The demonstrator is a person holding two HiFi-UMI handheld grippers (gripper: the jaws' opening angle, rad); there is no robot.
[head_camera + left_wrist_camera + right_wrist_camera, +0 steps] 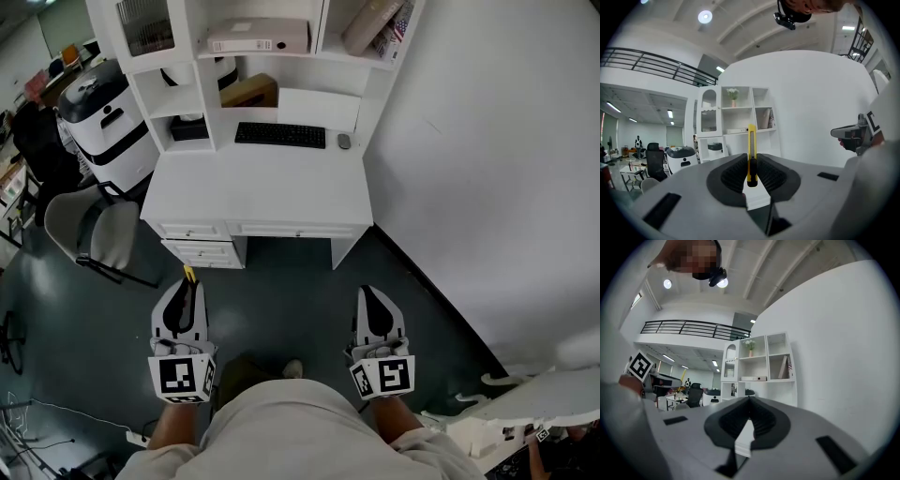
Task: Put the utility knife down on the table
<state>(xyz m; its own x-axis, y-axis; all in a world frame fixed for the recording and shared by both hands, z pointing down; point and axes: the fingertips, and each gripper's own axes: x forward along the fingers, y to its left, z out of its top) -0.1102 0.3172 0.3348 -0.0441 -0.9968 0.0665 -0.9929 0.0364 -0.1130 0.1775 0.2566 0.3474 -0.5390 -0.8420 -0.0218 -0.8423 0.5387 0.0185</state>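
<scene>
A yellow utility knife point(751, 150) stands upright between the black pads of my left gripper point(752, 174), which is shut on it. In the head view only the knife's yellow tip point(188, 274) shows ahead of the left gripper point(186, 291), held level over the dark floor in front of the white desk point(258, 192). My right gripper point(376, 298) is held level at the right, its jaws together with nothing between them; the right gripper view shows the same closed right gripper point(749, 401). Both point toward the desk, a short way off.
On the desk lie a black keyboard point(279, 135) and a mouse point(344, 141), under white shelves point(272, 47) with boxes. A grey chair point(94, 230) and a white-and-black machine point(108, 117) stand to the left. A white wall point(487, 159) runs along the right.
</scene>
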